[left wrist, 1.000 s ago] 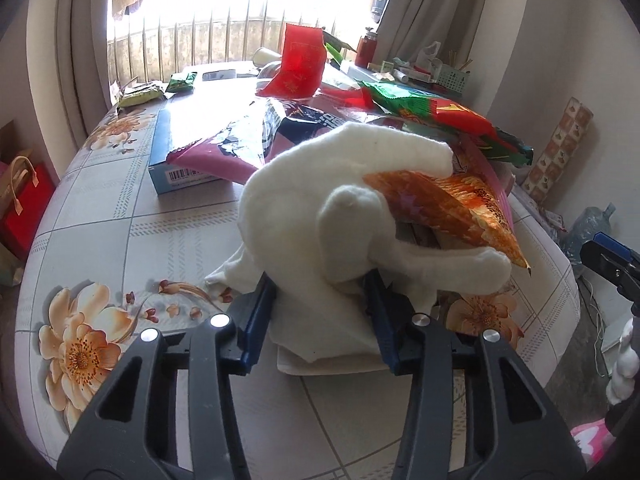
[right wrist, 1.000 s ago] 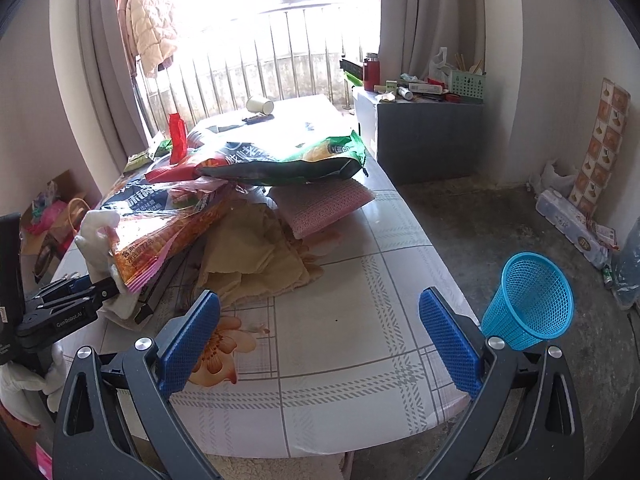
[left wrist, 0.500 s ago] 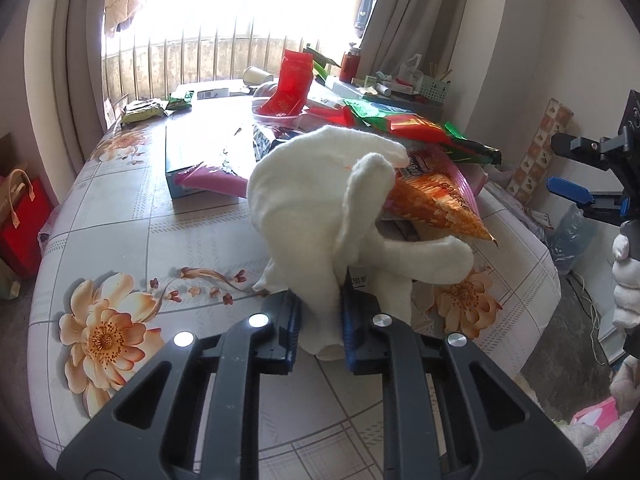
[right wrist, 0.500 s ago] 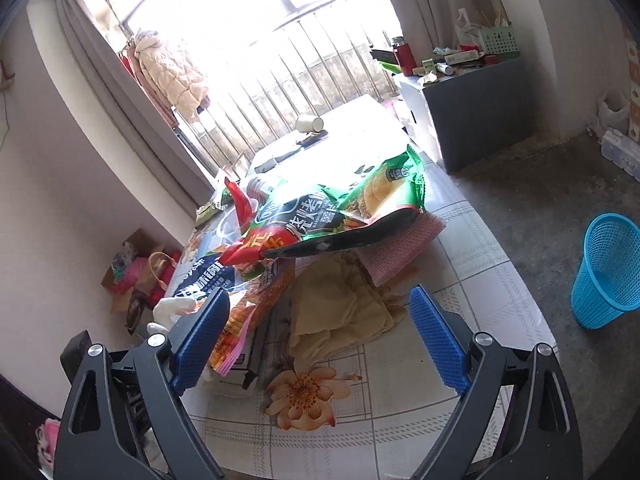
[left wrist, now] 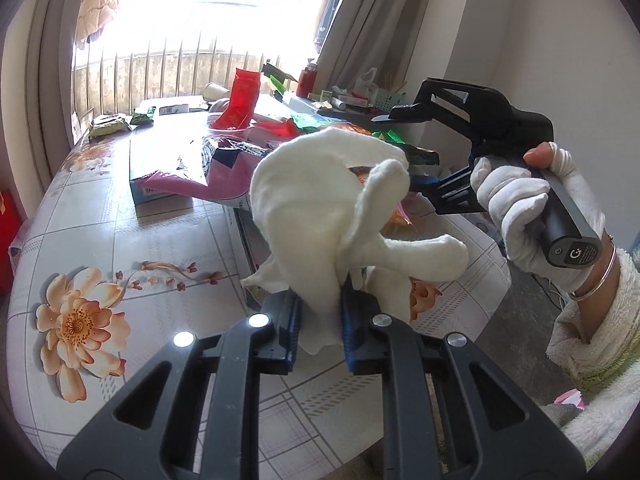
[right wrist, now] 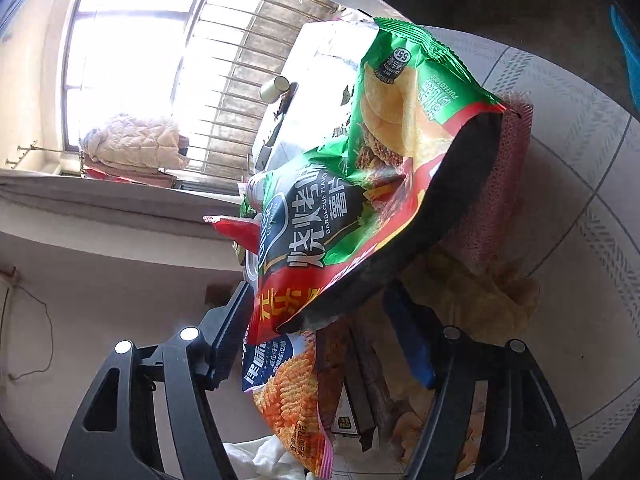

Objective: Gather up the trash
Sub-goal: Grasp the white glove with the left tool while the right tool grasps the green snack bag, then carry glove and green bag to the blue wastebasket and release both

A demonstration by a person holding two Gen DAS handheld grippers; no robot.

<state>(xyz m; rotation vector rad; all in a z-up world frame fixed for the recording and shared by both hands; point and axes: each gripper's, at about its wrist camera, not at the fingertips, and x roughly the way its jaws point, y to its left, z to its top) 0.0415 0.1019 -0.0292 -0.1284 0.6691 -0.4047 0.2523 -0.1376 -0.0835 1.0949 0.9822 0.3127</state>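
My left gripper (left wrist: pixel 320 304) is shut on a crumpled white cloth (left wrist: pixel 320 200), which stands up from the flowered table (left wrist: pixel 100 240) in front of the snack-bag pile. A gloved hand (left wrist: pixel 516 216) holds my right gripper (left wrist: pixel 394 148) just behind the cloth, reaching into the pile. In the right wrist view, rolled on its side, my right gripper (right wrist: pixel 316 300) has the near end of a green barbecue chip bag (right wrist: pixel 360 184) between its fingers. Its jaws are closing, and the blue right pad (right wrist: pixel 408 340) still stands off the bag. An orange snack bag (right wrist: pixel 292 392) lies under it.
A blue box (left wrist: pixel 160 168) under a pink wrapper, a red packet (left wrist: pixel 240 100) and small green packets lie farther back. A yellow cloth (right wrist: pixel 480 292) and a pink mesh cloth (right wrist: pixel 500 200) lie beside the green bag. A blue basket (right wrist: pixel 628 52) shows at the frame edge.
My left gripper closed on the white cloth and drew it up and back. My right gripper rolled sideways, dropped to the pile and narrowed its jaws around the green bag.
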